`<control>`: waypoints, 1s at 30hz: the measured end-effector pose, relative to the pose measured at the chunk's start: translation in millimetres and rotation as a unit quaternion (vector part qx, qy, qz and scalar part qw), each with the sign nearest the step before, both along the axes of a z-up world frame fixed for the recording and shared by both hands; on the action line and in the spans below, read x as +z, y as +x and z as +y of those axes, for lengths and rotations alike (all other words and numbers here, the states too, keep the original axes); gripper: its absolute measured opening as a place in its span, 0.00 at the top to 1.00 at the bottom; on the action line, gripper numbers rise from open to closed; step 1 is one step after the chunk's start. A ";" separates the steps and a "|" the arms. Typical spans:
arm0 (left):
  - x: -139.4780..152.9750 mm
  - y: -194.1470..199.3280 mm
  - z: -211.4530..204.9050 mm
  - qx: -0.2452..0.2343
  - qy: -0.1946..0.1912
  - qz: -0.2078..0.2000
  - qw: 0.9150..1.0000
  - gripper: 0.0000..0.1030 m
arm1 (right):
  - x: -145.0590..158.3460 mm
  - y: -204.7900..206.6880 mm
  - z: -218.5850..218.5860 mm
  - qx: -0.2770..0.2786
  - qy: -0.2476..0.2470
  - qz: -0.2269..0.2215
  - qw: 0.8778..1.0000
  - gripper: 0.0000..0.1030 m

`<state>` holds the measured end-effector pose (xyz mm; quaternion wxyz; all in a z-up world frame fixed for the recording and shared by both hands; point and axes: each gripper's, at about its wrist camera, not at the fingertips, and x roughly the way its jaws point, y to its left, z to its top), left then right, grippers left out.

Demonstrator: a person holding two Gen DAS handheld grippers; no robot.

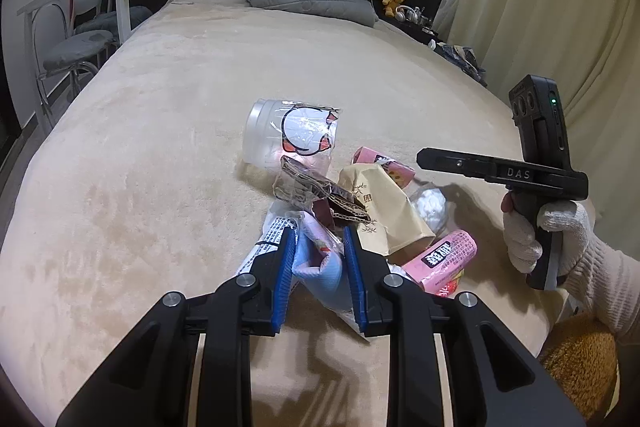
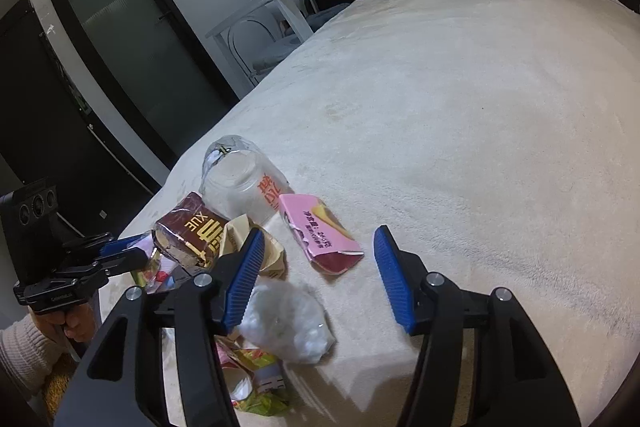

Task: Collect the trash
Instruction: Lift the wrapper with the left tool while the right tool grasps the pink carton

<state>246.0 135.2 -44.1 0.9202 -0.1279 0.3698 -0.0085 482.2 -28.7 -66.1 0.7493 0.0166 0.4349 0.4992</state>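
1. Left gripper (image 1: 318, 255) is clamped on a crumpled light-blue wrapper (image 1: 320, 267), pinched at the near edge of the trash pile (image 1: 360, 211) on the bed (image 1: 180, 107). Probably the first piece being lifted off.
2. Right gripper (image 2: 316, 267) has its jaws apart with nothing pressed between them. A clear crumpled plastic bag (image 2: 288, 323) lies just below its left finger, and a pink carton (image 2: 320, 235) sits just ahead between the fingers, likely the next target.
3. Rest of the trash lies ahead of both grippers, bunched together for easy picking: clear cup (image 1: 280, 135), tan paper bag (image 1: 384, 207).
4. Left view shows the grip; right view hides it but shows the brown carton (image 2: 192, 231) label.
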 end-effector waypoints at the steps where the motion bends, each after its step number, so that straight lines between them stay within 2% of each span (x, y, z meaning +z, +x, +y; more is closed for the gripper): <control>1: 0.4 -2.0 0.5 0.003 -0.003 -0.001 1.000 0.76 | -2.9 3.2 3.4 0.004 -0.008 0.002 1.000 0.44; 3: 2.0 -5.4 0.8 0.008 -0.007 -0.004 1.000 0.76 | -9.4 8.3 11.6 0.026 -0.017 0.014 0.999 0.44; 7: 6.7 -10.4 4.5 0.011 -0.019 -0.012 1.000 0.77 | -17.2 14.2 19.6 0.045 -0.003 0.045 0.998 0.44; 11: 9.0 -14.7 7.1 0.006 -0.032 -0.017 0.999 0.77 | -21.7 7.1 35.0 0.060 -0.029 0.023 0.998 0.45; 13: 10.7 -15.5 7.2 0.003 -0.037 -0.019 0.999 0.77 | -25.9 4.6 39.5 0.061 -0.039 0.019 0.997 0.65; 16: 12.6 -18.3 8.9 -0.003 -0.044 -0.022 0.999 0.77 | -26.3 2.1 40.7 0.055 -0.040 0.009 0.998 0.66; 22: 15.8 -28.0 16.3 -0.004 -0.054 -0.028 0.998 0.77 | -11.7 -6.9 28.3 0.033 -0.031 -0.008 0.999 0.70; 30: 28.5 -52.5 17.8 0.000 -0.066 -0.061 0.996 0.77 | 18.5 -39.5 3.0 0.007 -0.006 -0.025 1.000 0.73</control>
